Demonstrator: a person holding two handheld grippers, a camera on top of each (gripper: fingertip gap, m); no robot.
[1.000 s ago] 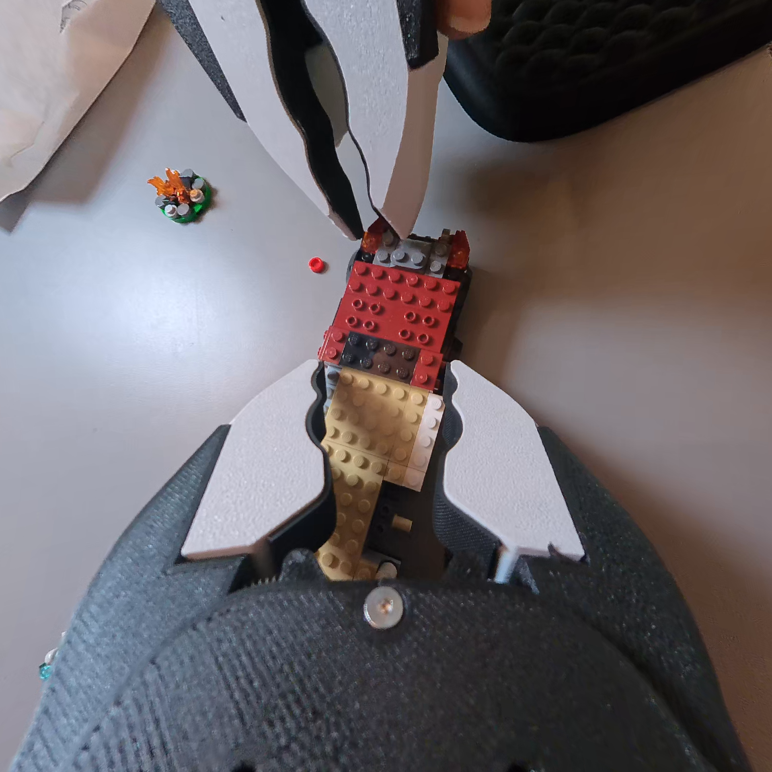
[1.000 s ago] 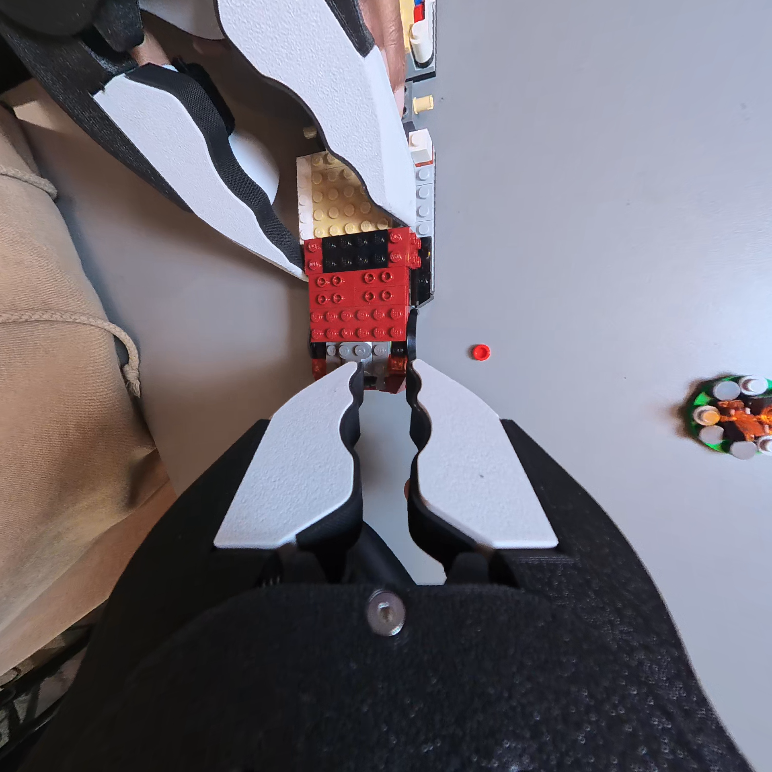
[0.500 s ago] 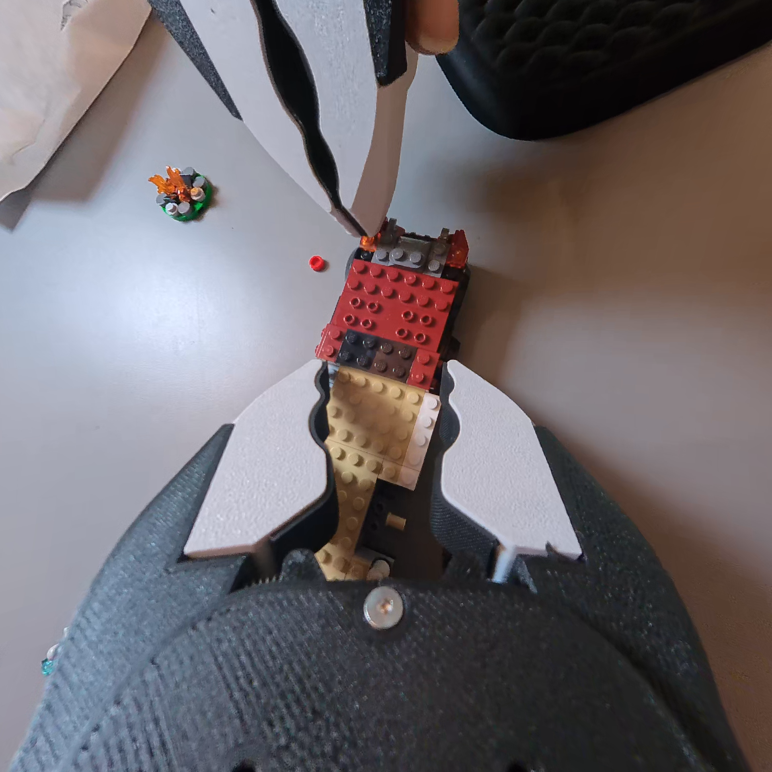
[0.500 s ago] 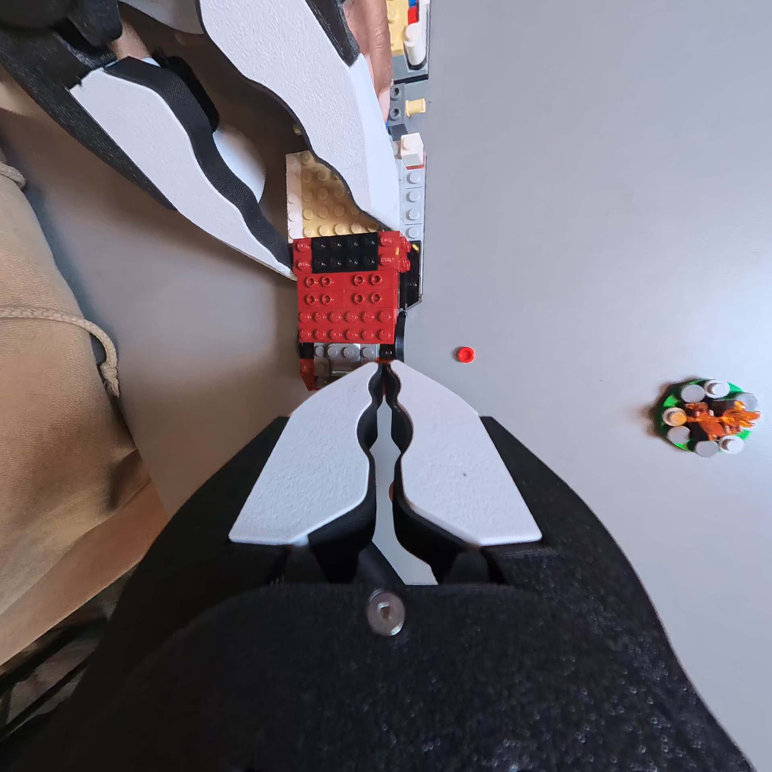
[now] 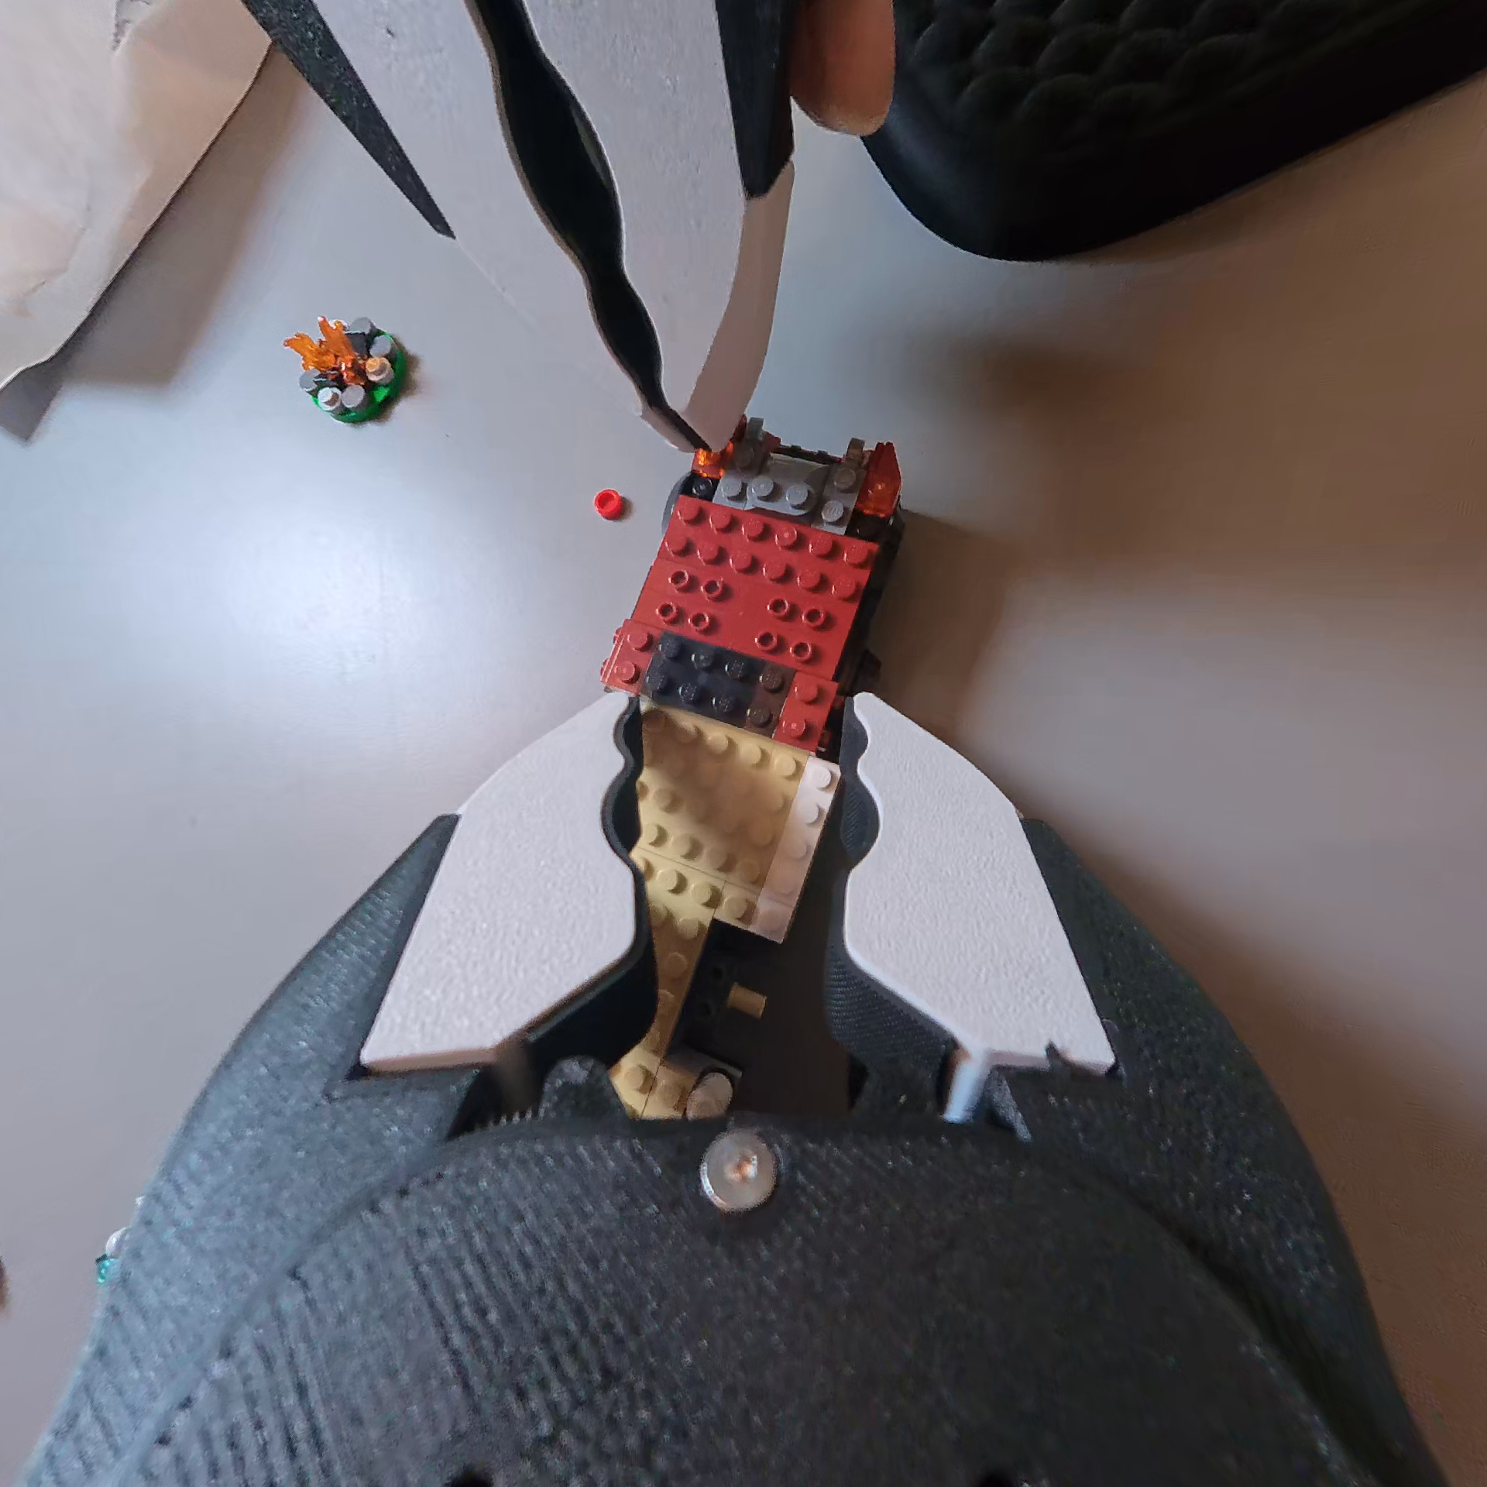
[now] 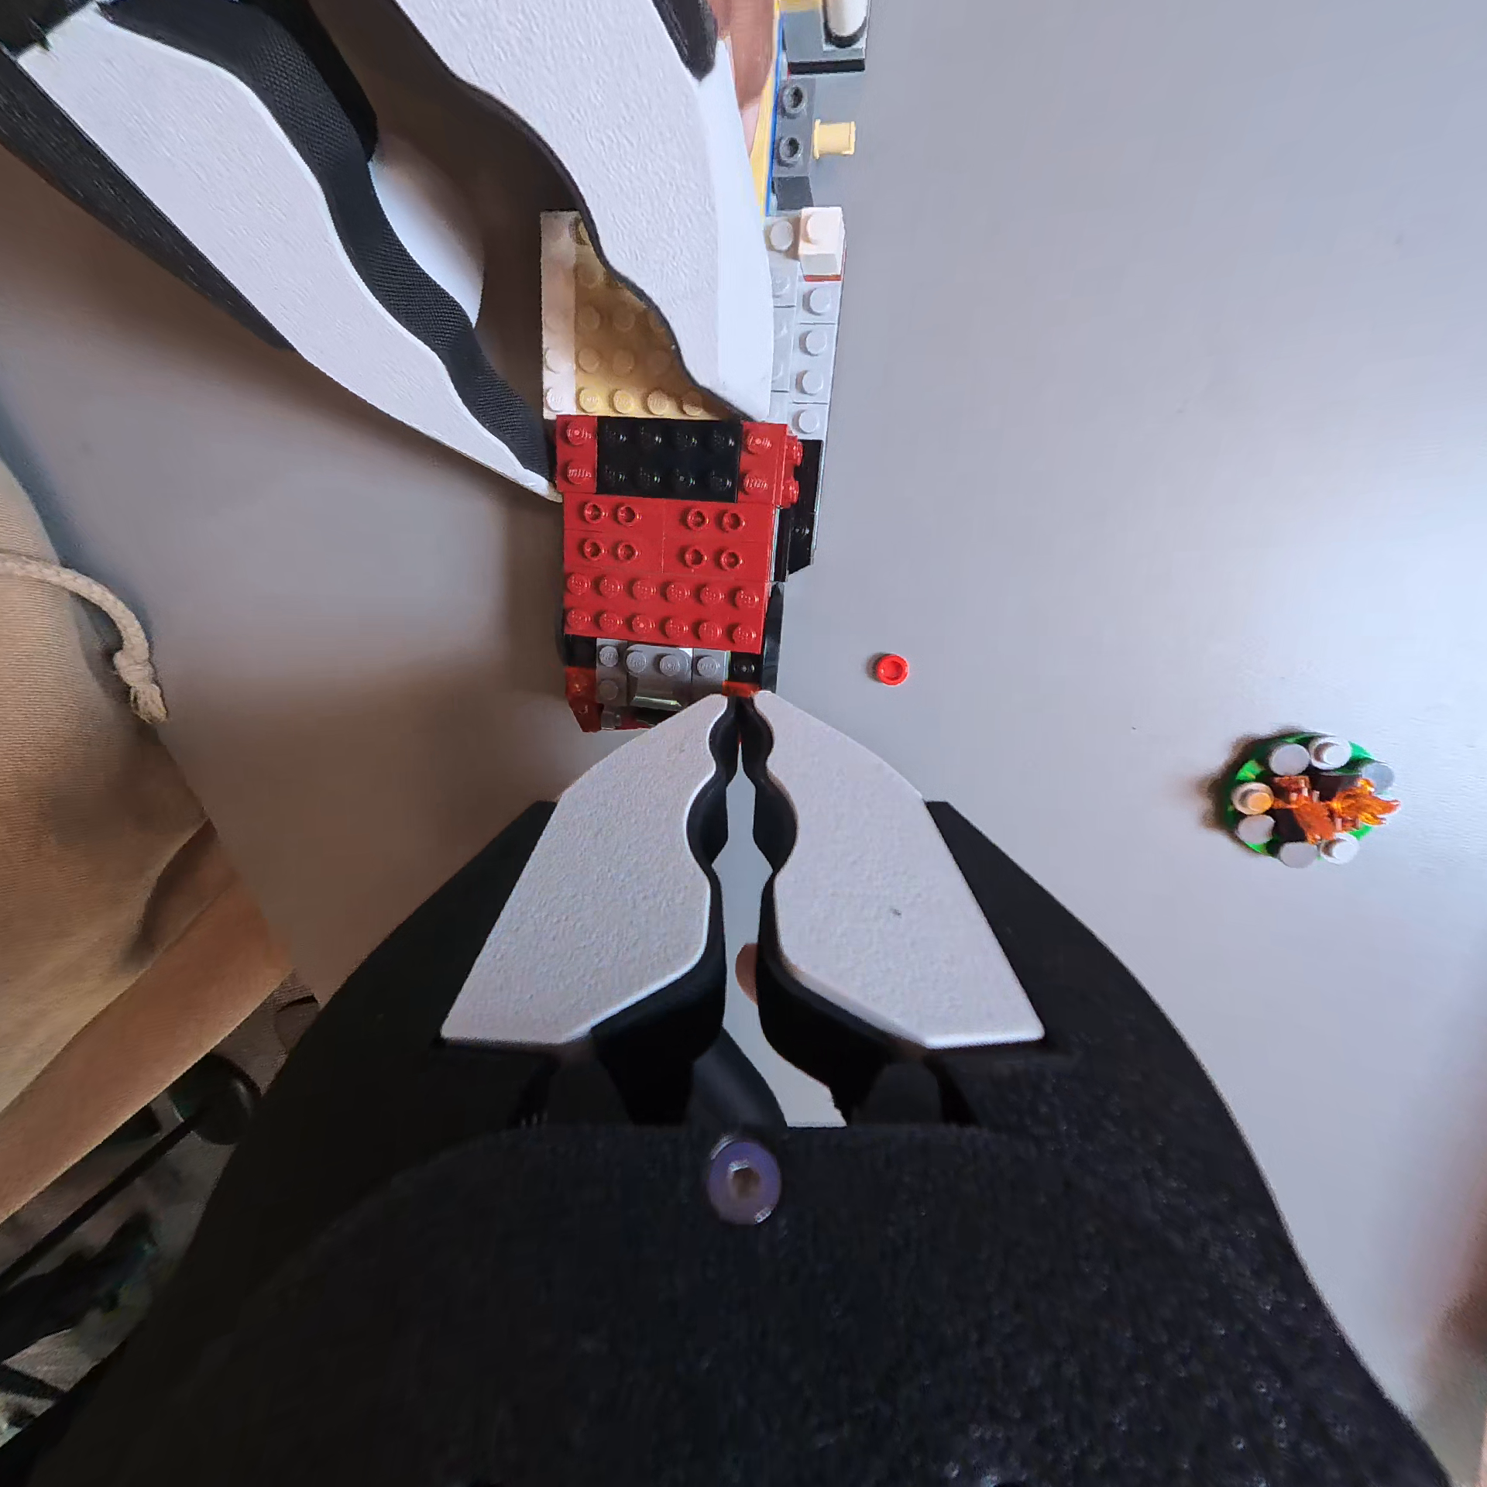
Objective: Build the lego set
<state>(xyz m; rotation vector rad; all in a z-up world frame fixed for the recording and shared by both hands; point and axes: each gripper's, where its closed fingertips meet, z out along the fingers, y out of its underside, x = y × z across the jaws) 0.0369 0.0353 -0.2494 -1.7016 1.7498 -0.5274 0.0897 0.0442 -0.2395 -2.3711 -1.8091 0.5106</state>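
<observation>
**Brick model clamped at tan end, orange corner piece pinched at far end**

Brick model (image 5: 756, 611) is lying flat on the grey table (image 5: 241, 724), studs up. Its long axis runs straight away from the left gripper (image 5: 736, 708): tan and white plates nearest, a black strip, then dark red plates, then grey plates and two clear orange pieces at the far end. The tan end is held between the left fingers (image 5: 531, 869), with both pads seen pressed on its sides. In the right wrist view the same model (image 6: 668, 563) points with its grey-and-orange end at the camera.

The right gripper (image 6: 736, 704) is seen pressed together at the tips, pinching the small orange piece (image 5: 708, 460) on the model's far left corner. Whether that piece is still attached cannot be told.

No containers are seen. A loose red round stud (image 5: 609, 503) is lying on the table just left of the model's far end. A green round plate (image 5: 354, 374) carrying grey studs and orange flame pieces is set well apart, farther left. Pale paper (image 5: 96, 161) is seen at the far left corner, and a black textured pad (image 5: 1167, 121) at the far right. A beige garment with a drawstring (image 6: 72, 724) is seen at the table edge.
</observation>
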